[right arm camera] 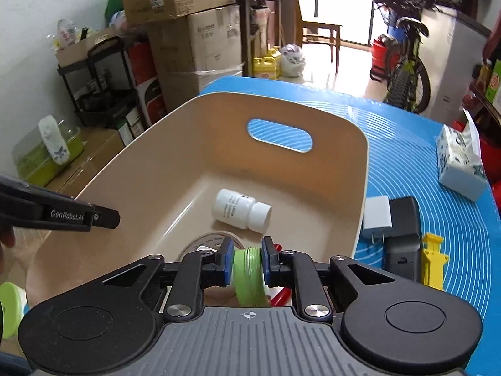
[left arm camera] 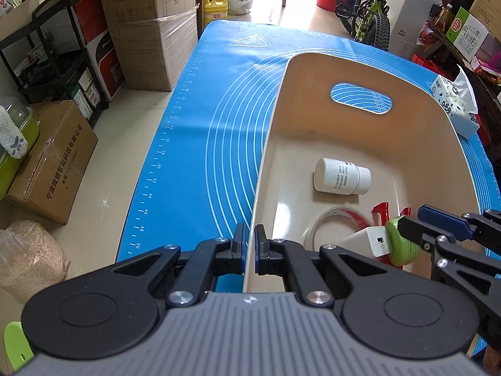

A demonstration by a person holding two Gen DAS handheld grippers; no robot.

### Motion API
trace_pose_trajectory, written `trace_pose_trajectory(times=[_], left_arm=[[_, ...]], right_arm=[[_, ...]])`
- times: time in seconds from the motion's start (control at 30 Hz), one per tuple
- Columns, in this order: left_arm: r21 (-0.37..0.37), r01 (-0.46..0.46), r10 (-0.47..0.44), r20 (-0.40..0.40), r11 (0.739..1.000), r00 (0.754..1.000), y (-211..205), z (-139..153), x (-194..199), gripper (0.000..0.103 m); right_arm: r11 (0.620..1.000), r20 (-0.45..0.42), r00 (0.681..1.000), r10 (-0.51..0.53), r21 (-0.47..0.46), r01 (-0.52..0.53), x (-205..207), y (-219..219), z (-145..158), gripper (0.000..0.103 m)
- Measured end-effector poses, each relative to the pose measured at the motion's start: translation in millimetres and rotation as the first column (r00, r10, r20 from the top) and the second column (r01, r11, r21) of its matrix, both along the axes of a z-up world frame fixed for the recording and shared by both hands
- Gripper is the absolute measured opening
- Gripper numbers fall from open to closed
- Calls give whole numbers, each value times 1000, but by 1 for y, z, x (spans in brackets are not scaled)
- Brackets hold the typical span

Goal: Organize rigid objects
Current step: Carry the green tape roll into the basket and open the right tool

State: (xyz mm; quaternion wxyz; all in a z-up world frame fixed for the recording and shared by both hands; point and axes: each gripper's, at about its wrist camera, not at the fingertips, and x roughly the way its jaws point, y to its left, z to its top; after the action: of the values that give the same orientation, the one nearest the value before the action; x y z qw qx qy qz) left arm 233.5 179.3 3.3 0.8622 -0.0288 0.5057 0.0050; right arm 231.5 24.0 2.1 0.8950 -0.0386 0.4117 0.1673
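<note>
The right tool (right arm camera: 247, 266), low in the right wrist view, stands slightly apart around the green lid (right arm camera: 249, 277) on edge just above the bin (right arm camera: 360, 188) floor, while the left tool (left arm camera: 249, 250) is clamped on the bin's near wall.

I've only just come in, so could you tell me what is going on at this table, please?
A person is tidying small items into a beige plastic bin on a blue silicone mat. The left tongs are shut on the bin's near wall, steadying it. The right tongs are over the bin with a green round lid-like object between them. A white plastic bottle already lies inside; a white charger plug, a black box and a yellow clip wait outside.
</note>
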Motion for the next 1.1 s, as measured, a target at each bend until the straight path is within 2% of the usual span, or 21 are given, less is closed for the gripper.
trace_pose_trajectory(times=[0.1,0.13,0.3,0.47,0.6,0.87,1.1], left_arm=[[-1,0,0,0,1000,1000,0,0,0,7],[-1,0,0,0,1000,1000,0,0,0,7],[-1,0,0,0,1000,1000,0,0,0,7],[-1,0,0,0,1000,1000,0,0,0,7],[-1,-1,1,0,1000,1000,0,0,0,7],[0,0,0,0,1000,1000,0,0,0,7],[0,-1,1,0,1000,1000,0,0,0,7]], right_arm=[[1000,29,1000,-5,15,4,-3,-6,6,55],[1000,42,999,-12,25,11,-4,-10,9,57],[997,124,990,-73,40,68,-4,-41,30,57],[988,170,975,-144,-30,151,4,-77,39,57],[977,175,969,-176,-89,194,11,-102,31,57],[940,101,959,-263,-196,279,20,-146,-19,57],[933,8,947,-321,-171,318,26,-175,-45,57]])
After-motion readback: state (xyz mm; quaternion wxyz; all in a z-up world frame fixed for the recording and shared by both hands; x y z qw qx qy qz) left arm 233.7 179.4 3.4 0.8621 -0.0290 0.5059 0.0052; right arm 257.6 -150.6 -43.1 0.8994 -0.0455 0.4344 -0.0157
